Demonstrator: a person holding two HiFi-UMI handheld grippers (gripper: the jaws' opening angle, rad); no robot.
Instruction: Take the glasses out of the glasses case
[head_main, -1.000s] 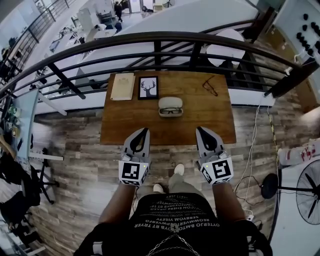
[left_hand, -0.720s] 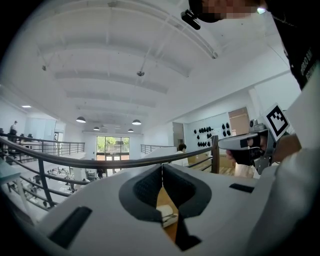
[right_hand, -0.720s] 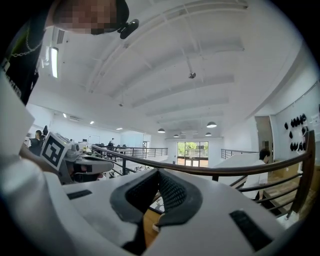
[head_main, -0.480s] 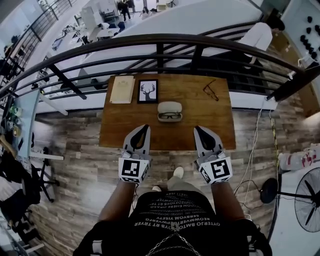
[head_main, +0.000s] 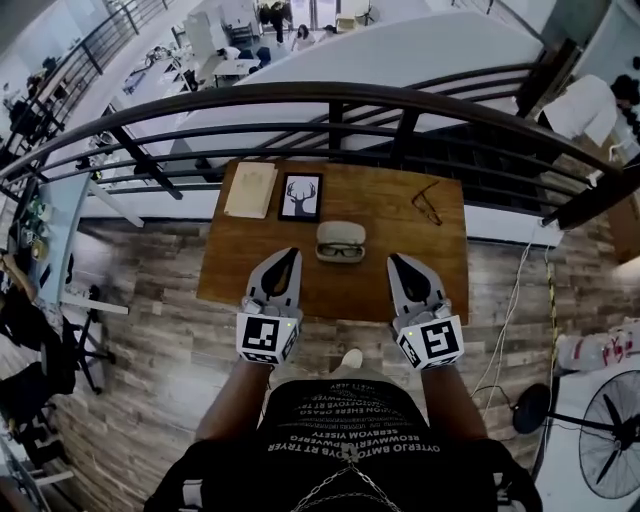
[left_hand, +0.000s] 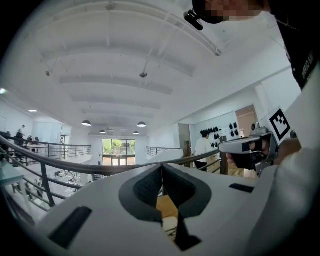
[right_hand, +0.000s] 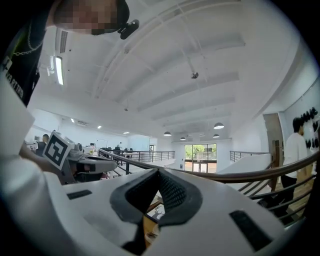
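A pale glasses case (head_main: 341, 233) lies open in the middle of the wooden table (head_main: 400, 270). Dark-framed glasses (head_main: 341, 251) rest in its front half. My left gripper (head_main: 291, 254) hangs over the table's near edge, to the left of the case and a little nearer me, jaws shut and empty. On the other side, the same way apart from the case, my right gripper (head_main: 394, 259) is also shut and empty. In the left gripper view the left gripper (left_hand: 162, 167) points level at the railing, its tips touching. The right gripper (right_hand: 158, 172) shows the same in its own view.
A second pair of glasses (head_main: 427, 203) lies at the table's far right. A framed deer picture (head_main: 301, 196) and a tan notebook (head_main: 250, 190) lie at the far left. A dark metal railing (head_main: 330, 97) runs behind the table. A fan (head_main: 612, 430) stands on the floor at right.
The table and case have drawn nearer in the head view. Both grippers, earlier short of the table's near edge, now reach over it, level with the case's front.
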